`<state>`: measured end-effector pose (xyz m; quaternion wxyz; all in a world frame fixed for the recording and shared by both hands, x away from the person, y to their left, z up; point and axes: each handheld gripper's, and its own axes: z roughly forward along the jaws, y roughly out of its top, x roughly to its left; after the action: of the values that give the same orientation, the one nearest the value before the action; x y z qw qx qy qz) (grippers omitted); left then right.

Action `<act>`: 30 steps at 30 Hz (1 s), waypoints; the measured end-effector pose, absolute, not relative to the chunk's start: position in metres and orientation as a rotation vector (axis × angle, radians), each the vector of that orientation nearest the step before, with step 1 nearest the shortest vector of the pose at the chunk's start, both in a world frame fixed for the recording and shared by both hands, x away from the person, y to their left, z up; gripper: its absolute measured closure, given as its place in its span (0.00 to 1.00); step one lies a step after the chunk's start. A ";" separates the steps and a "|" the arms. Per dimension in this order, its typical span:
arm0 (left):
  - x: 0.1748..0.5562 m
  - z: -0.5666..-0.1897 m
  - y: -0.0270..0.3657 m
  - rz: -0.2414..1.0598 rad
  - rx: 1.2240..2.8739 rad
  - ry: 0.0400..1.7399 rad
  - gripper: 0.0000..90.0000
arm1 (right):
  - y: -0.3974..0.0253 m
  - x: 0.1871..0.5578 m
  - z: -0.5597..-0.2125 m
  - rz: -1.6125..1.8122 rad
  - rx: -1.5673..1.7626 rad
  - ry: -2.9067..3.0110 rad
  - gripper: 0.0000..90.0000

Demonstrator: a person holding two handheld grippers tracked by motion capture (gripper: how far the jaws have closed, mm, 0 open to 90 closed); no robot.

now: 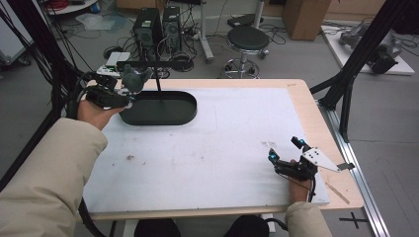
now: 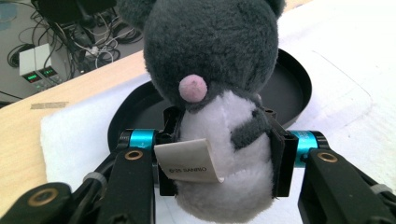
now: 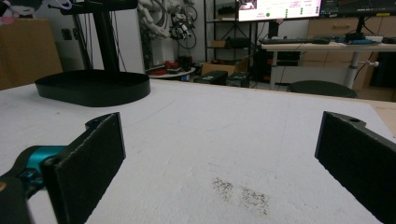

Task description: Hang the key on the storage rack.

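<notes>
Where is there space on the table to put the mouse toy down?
The white mat is bare between the black tray and the right tool. The tray's floor looks bare too. It is crowded only at the left tool holding the toy.

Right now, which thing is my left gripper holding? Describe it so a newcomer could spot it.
Find the black oval tray at the table's far left. Just above its left end, the left gripper clamps a plush toy. Unlike anything nearby, it is soft and furry: dark grey with a white belly, a pink nose and a paper tag.
</notes>
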<state>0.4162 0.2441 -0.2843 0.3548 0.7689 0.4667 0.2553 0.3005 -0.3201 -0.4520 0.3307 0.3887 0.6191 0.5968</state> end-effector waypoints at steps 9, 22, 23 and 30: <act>0.425 -0.289 0.245 0.675 1.984 1.230 0.63 | -0.320 0.301 -0.452 1.560 1.016 1.620 0.01; 0.436 -0.290 0.248 0.703 1.940 1.268 0.63 | -0.320 0.301 -0.452 1.559 1.016 1.620 0.01; 0.437 -0.290 0.248 0.707 1.943 1.266 0.63 | -0.320 0.301 -0.452 1.558 1.020 1.623 0.01; 0.443 -0.295 0.248 0.714 1.933 1.285 0.63 | -0.320 0.301 -0.452 1.555 1.016 1.621 0.01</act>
<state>0.4434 0.2477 -0.2950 0.3490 0.7460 0.4958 0.2755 0.3014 -0.3201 -0.4520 0.3317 0.3886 0.6203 0.5951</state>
